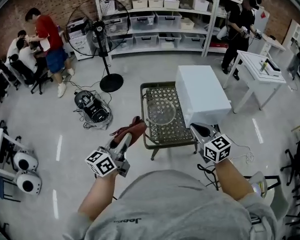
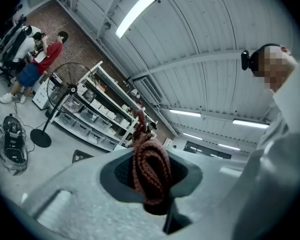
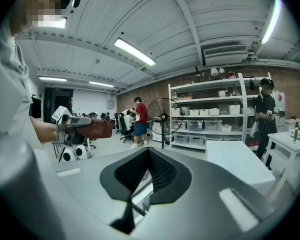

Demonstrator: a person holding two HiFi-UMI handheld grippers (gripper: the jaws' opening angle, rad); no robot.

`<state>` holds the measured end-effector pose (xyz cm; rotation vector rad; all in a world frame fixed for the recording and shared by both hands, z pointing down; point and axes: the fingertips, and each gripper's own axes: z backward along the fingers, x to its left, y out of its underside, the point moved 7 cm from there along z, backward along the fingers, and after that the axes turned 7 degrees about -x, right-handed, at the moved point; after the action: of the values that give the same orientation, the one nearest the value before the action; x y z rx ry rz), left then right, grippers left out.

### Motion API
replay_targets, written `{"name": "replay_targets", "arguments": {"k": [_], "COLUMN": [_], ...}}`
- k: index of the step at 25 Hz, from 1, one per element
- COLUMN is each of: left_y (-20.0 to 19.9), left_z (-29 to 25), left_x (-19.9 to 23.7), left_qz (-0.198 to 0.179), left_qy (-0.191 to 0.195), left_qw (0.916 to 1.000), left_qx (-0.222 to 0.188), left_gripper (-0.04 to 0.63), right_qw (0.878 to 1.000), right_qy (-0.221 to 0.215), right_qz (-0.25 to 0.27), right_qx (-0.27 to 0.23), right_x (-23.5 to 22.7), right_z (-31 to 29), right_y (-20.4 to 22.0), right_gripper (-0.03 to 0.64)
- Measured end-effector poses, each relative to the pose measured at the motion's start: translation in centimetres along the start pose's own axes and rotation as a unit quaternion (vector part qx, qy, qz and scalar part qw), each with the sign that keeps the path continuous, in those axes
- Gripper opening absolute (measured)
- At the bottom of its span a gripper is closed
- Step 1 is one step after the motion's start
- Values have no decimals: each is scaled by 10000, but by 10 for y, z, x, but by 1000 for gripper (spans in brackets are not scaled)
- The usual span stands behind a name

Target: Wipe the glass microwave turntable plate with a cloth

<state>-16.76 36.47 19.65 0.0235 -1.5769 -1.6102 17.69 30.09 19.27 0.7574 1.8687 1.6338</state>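
Note:
The round glass turntable plate (image 1: 160,112) lies flat on a low dark wire-mesh table (image 1: 174,134). My left gripper (image 1: 126,138) is held to the left of the table's near corner, above the floor. It is shut on a bunched red-brown cloth (image 1: 133,130). In the left gripper view the cloth (image 2: 152,176) sticks up from between the pads of that gripper (image 2: 146,156). My right gripper (image 1: 199,129) hovers at the table's near right corner, and in the right gripper view it (image 3: 147,154) is shut with nothing held. That view also shows the cloth (image 3: 94,128) at the left.
A white box-shaped appliance (image 1: 202,95) stands against the mesh table's right side. A standing fan (image 1: 103,44) and a bundle of gear with cables (image 1: 92,109) are on the floor to the left. Shelving (image 1: 160,14), a white table (image 1: 260,69) and several people stand farther off.

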Motion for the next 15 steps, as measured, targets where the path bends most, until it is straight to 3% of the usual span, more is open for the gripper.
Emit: {"name": "replay_targets", "arguments": {"k": [8,15], "left_y": [-54,-51], "left_z": [-52,-111], "left_x": [94,140], "left_qz": [2,78], "left_qy": [277,141], "left_qw": [9991,9983], "left_qx": [323,568], "left_gripper": [71,71], "right_qw": [9990,9984], "right_qy": [385,300], "right_qz": [-216,-297], "right_qx": [94,370], "right_x": [-15,-53], "right_z": [-89,-136], "right_y": [2,19], "right_gripper": [9,9]}}
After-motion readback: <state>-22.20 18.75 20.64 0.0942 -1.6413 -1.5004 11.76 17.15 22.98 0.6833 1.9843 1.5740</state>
